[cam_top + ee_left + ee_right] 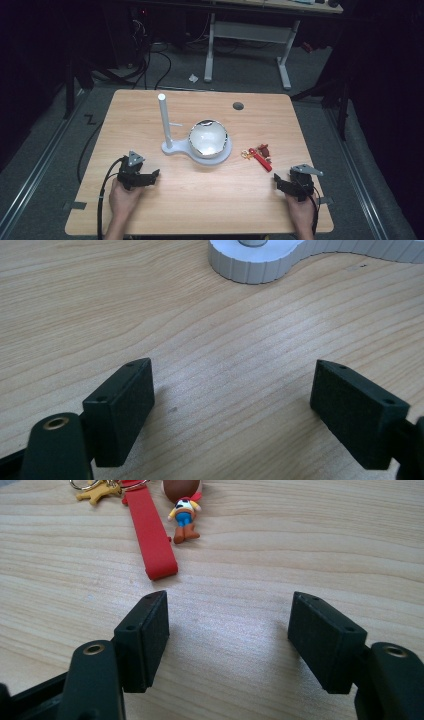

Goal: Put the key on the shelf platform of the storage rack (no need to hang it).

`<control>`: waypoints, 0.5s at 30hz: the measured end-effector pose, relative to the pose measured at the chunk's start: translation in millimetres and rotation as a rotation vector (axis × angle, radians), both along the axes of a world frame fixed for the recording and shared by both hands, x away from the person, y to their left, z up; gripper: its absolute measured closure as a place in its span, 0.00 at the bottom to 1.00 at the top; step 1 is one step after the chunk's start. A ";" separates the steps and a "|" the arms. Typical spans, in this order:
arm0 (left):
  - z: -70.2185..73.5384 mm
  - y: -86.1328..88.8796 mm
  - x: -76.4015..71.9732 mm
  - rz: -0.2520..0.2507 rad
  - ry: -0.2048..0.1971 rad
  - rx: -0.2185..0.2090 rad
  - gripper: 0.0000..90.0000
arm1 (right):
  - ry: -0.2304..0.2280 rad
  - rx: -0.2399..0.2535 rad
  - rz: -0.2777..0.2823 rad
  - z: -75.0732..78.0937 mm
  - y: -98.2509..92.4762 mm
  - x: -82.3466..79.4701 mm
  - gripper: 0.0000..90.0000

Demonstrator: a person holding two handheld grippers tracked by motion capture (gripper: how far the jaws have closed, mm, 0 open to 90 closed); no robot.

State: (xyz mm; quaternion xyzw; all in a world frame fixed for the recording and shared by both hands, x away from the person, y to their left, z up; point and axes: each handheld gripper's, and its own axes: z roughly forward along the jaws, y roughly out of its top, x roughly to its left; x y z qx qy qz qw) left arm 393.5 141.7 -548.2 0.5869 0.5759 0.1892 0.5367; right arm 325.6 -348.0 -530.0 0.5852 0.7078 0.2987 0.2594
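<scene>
- Left black two-jaw gripper [156,173] is sitting at the 7 o'clock part of the light wooden table [210,210], jaws standing wide apart, nothing but bare wood between them.
- Right black two-jaw gripper [275,180] is sitting at 4 o'clock, jaws also spread apart, nothing gripped.
- Red-strap keychain with small cartoon figure and gold charm [258,154] is lying just ahead of the right gripper, near 3 o'clock, apart from its jaws; the strap's end [161,570] is pointing at them.
- White stand with upright post [164,122] and shiny metal bowl [208,138] are occupying the centre.
- Open wood is stretching along the near edge between both grippers.
</scene>
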 end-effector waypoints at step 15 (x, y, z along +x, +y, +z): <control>0.0 0.2 0.1 0.000 0.000 0.002 0.20 | 0.003 -0.001 0.002 0.4 -0.4 -0.5 0.37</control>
